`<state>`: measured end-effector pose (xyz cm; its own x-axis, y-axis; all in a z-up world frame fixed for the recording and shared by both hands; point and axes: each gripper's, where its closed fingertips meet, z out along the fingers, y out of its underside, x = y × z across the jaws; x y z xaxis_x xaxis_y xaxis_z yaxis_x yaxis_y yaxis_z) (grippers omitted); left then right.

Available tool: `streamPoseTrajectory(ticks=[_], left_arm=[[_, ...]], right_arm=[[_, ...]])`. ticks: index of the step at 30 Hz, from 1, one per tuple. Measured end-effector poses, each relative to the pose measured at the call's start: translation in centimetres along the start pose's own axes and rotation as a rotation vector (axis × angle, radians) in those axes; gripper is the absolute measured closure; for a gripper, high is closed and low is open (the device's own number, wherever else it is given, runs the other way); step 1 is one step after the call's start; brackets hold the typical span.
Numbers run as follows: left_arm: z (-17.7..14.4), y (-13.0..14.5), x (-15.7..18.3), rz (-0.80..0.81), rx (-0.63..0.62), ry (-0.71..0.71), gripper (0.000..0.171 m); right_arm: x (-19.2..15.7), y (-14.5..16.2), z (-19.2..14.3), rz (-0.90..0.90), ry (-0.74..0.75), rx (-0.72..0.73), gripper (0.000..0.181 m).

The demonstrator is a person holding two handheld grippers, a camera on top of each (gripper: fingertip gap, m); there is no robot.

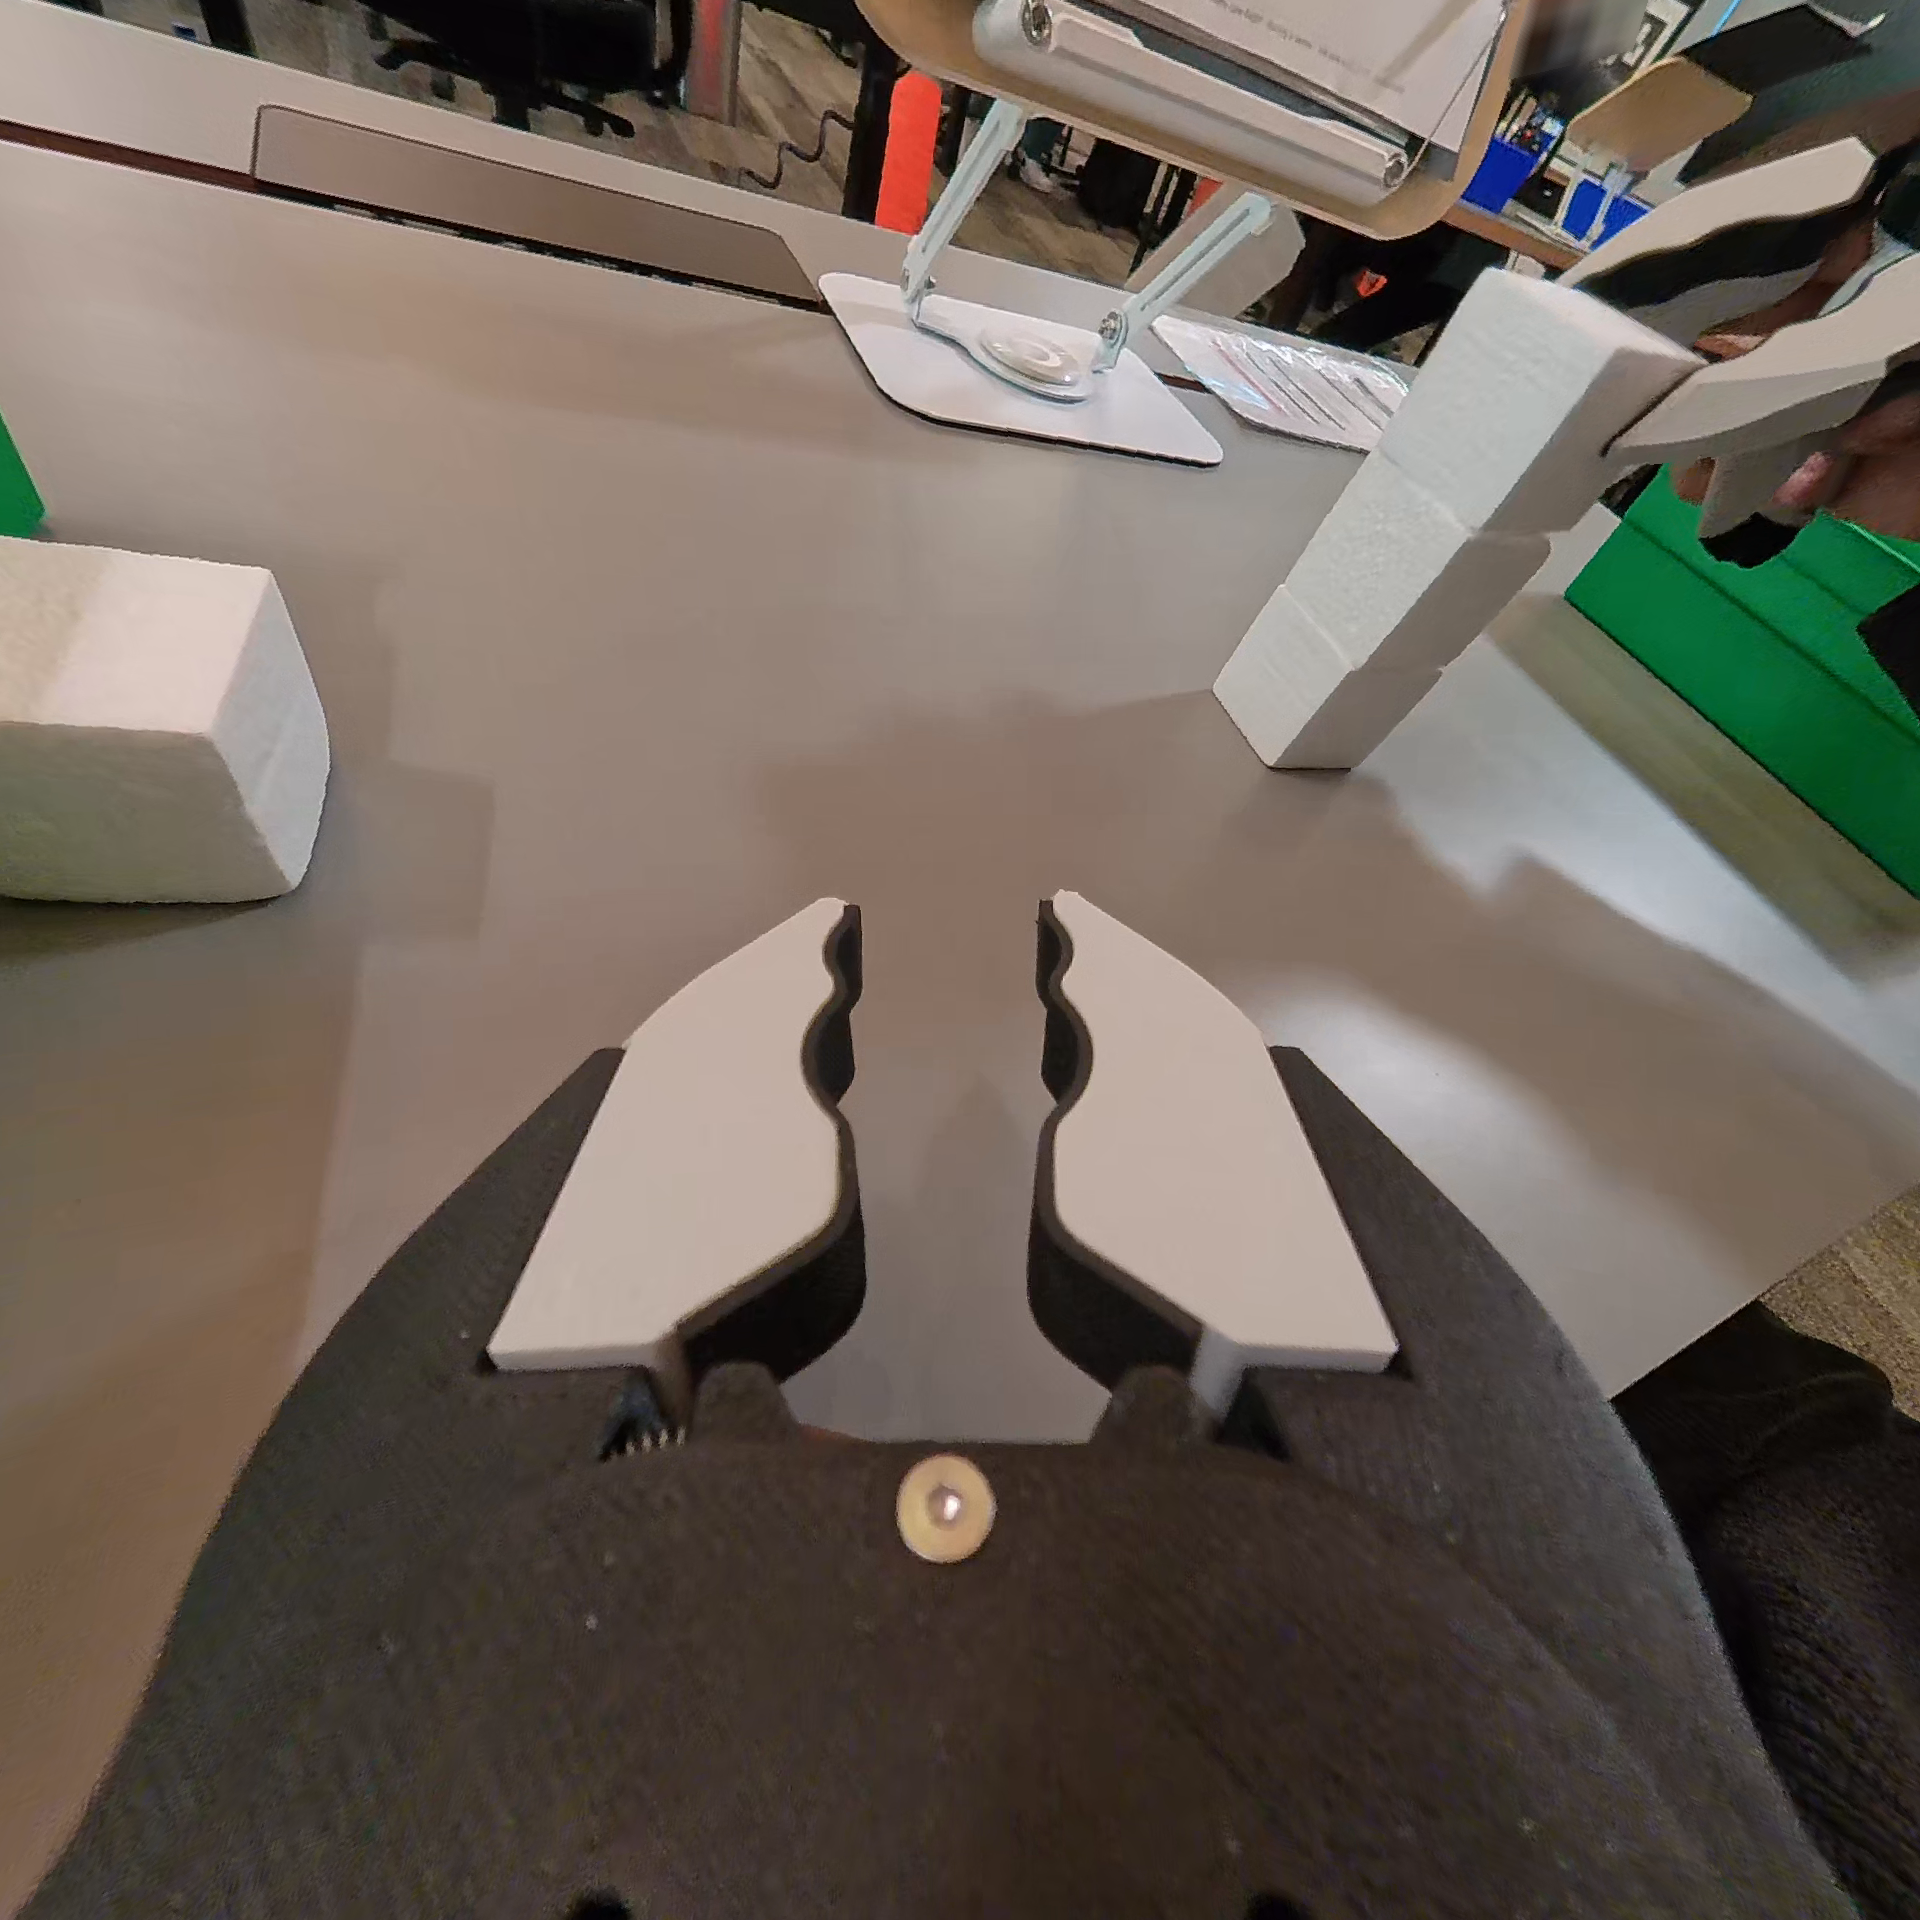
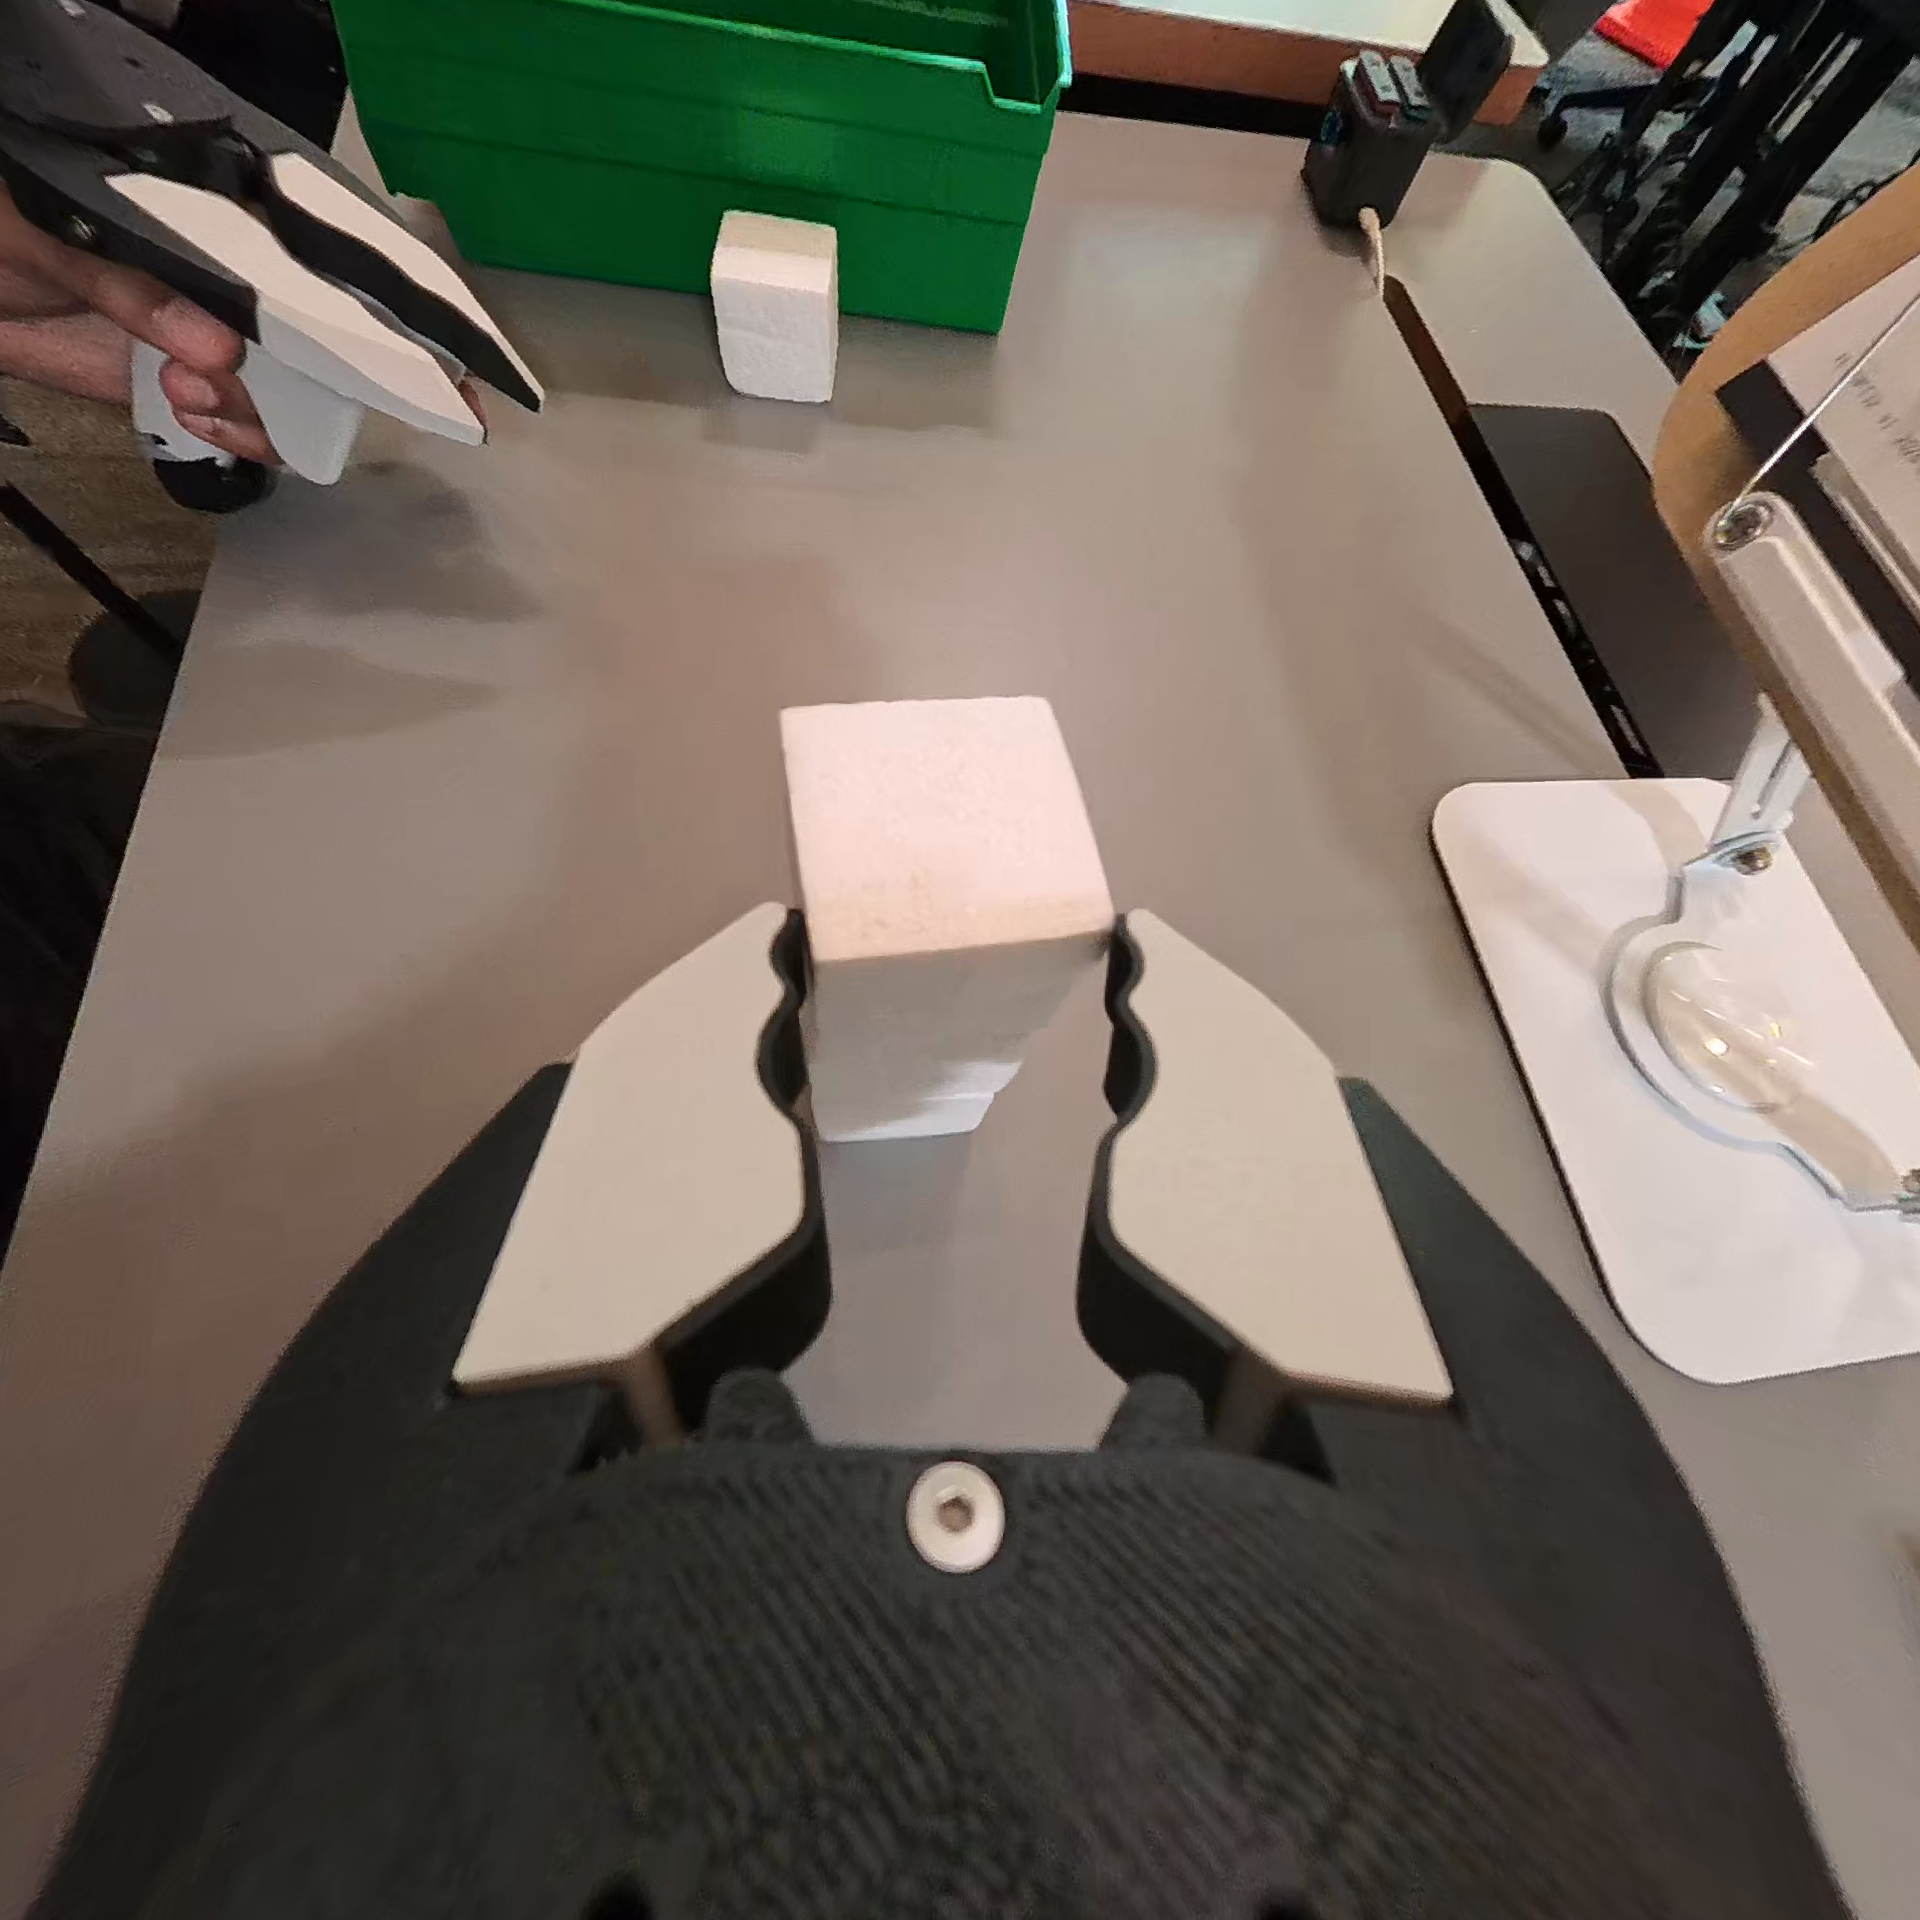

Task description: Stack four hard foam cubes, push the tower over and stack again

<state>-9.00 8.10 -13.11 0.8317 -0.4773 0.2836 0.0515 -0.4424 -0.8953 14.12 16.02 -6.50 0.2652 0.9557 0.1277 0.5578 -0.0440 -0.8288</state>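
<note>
A tall stack of white foam blocks (image 1: 1392, 540) stands on the grey table (image 1: 727, 520) at the right. My right gripper (image 2: 956, 925) is shut on the stack's top block (image 2: 925, 810), one finger on each side. It also shows in the left wrist view (image 1: 1605, 358), held by a hand. My left gripper (image 1: 951, 914) is open and empty, low over bare table, well left of the stack. It shows at the upper left of the right wrist view (image 2: 499, 405). A single foam block (image 1: 135, 727) lies to its left.
That single block (image 2: 774, 301) stands just in front of a green bin (image 2: 707, 156). A second green bin (image 1: 1766, 665) sits behind the stack. A white stand base (image 1: 1018, 374) (image 2: 1662, 1091) holds a tilted board. A black device (image 2: 1371, 135) stands at a far corner. Across from one pair of fingers to the other is roughly 25 centimeters.
</note>
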Motion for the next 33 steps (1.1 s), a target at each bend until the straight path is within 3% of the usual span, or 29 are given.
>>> streamPoseTrajectory(ticks=[7, 33], left_arm=[[0.0, 0.0, -0.1, -0.007, 0.000, 0.002, 0.139], [0.0, 0.0, -0.3, -0.013, -0.001, 0.001, 0.139]], right_arm=[[0.4, -1.5, -1.7, 0.049, 0.035, 0.106, 0.125], [-0.3, 0.1, -0.1, 0.050, 0.080, 0.046, 0.125]])
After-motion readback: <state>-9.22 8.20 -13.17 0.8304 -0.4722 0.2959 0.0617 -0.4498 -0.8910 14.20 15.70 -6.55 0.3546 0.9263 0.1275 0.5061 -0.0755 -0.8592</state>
